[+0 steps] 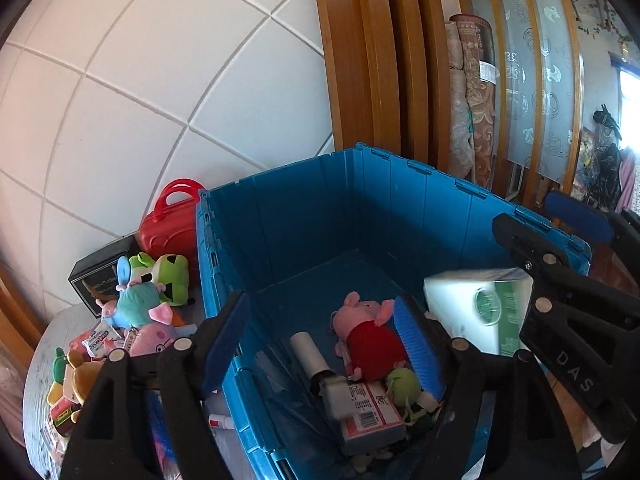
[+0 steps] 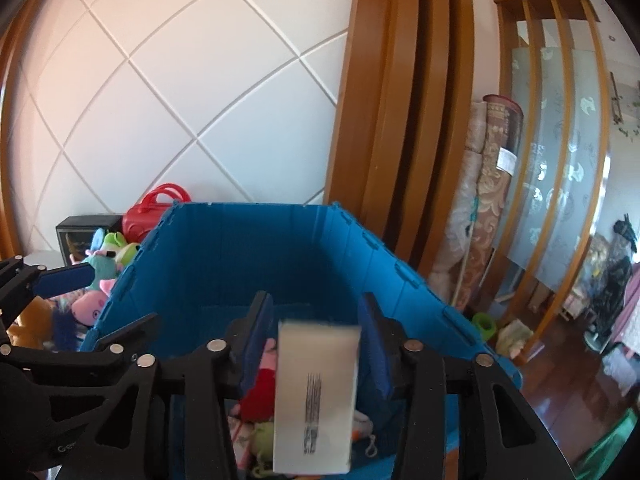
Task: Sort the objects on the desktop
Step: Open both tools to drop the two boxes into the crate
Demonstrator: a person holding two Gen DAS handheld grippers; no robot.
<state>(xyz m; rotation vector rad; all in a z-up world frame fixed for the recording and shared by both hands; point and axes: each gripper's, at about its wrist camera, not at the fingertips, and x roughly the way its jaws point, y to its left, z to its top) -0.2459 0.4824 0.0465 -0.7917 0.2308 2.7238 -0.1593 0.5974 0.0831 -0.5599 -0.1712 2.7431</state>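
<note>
Both grippers hang over the blue crate (image 1: 304,216). Right gripper (image 2: 316,348) has its blue pads spread, and a blurred white box (image 2: 316,396) sits between them with a gap on each side, apparently loose above the crate's inside. Left gripper (image 1: 320,344) is spread wide and holds nothing. Beneath it, on the crate floor, lie a pink pig plush (image 1: 368,332), a grey roll (image 1: 308,354) and a red-and-white carton (image 1: 368,404). Left of the crate, more plush toys (image 1: 148,300) crowd the table (image 1: 36,376) beside a red case (image 1: 172,224).
</note>
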